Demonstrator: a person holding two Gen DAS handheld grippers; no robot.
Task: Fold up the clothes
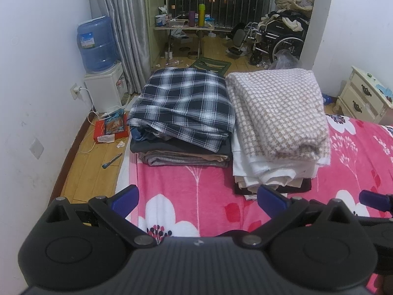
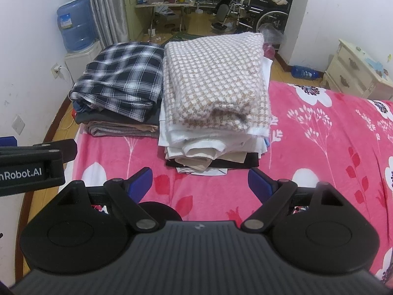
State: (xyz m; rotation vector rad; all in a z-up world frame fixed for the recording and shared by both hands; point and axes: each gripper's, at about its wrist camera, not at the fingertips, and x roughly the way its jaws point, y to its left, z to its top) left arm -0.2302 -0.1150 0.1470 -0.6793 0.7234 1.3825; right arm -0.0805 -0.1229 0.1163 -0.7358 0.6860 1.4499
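In the left wrist view we see the left gripper (image 1: 198, 201) at the bottom of the frame, its blue-padded jaws spread wide with nothing between them, over the pink floral blanket (image 1: 211, 186). At the centre of the frame sit two stacks of folded clothes side by side and touching: the left one topped by a dark plaid shirt (image 1: 181, 100), the right one by a beige checked knit (image 1: 280, 113). A blue water jug (image 1: 97, 44) stands at upper left, a wheelchair (image 1: 277, 41) at upper right, a cream nightstand (image 1: 366, 98) at the right edge. In the right wrist view the right gripper (image 2: 200, 184) is likewise released and empty at the bottom, just short of the knit-topped stack (image 2: 216, 86), which fills the centre, with the plaid stack (image 2: 120, 78) to its left. Part of the left gripper's black body pokes in at the left edge.
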